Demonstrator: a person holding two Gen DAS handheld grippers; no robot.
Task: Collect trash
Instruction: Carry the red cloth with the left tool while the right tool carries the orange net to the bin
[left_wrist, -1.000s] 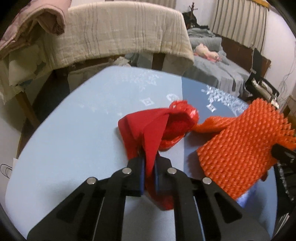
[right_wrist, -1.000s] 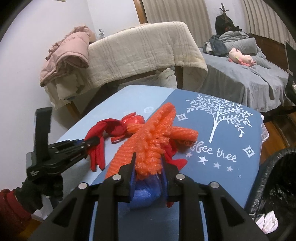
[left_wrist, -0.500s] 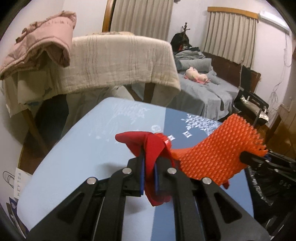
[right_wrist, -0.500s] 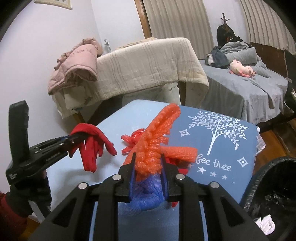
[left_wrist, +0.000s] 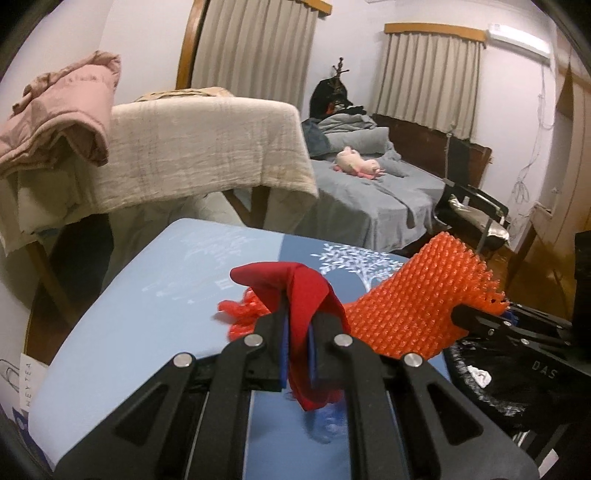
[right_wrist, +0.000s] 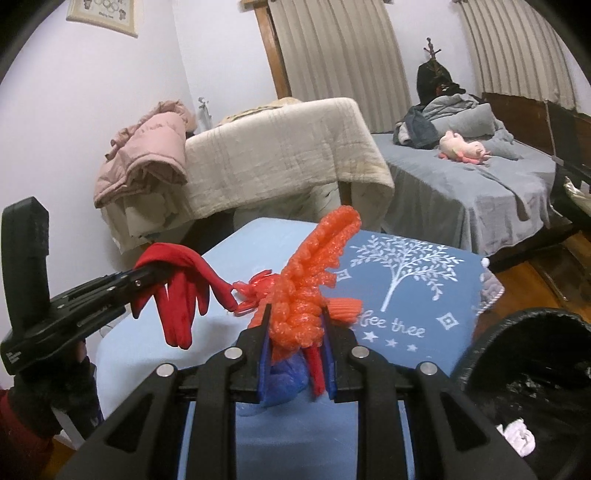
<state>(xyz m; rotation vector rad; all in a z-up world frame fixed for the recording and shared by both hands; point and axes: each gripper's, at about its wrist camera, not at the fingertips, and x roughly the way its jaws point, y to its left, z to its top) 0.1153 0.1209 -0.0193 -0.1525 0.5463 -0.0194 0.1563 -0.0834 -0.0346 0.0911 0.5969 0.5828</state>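
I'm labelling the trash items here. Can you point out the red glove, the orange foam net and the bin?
red glove (right_wrist: 177, 317), right wrist view, on its hanging fingers.
orange foam net (left_wrist: 417, 302), left wrist view, on its middle.
bin (right_wrist: 517, 325), right wrist view, on its rim.

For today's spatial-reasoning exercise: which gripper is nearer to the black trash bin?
Right. The right gripper, clamping orange foam netting, sits beside the black trash bin. The left gripper, holding a red glove, is farther off across the table.

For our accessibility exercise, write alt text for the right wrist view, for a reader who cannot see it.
The right claw grips orange foam netting above a blue table, with blue plastic bunched beneath. At left, the left claw holds a red glove; a black bin sits lower right.
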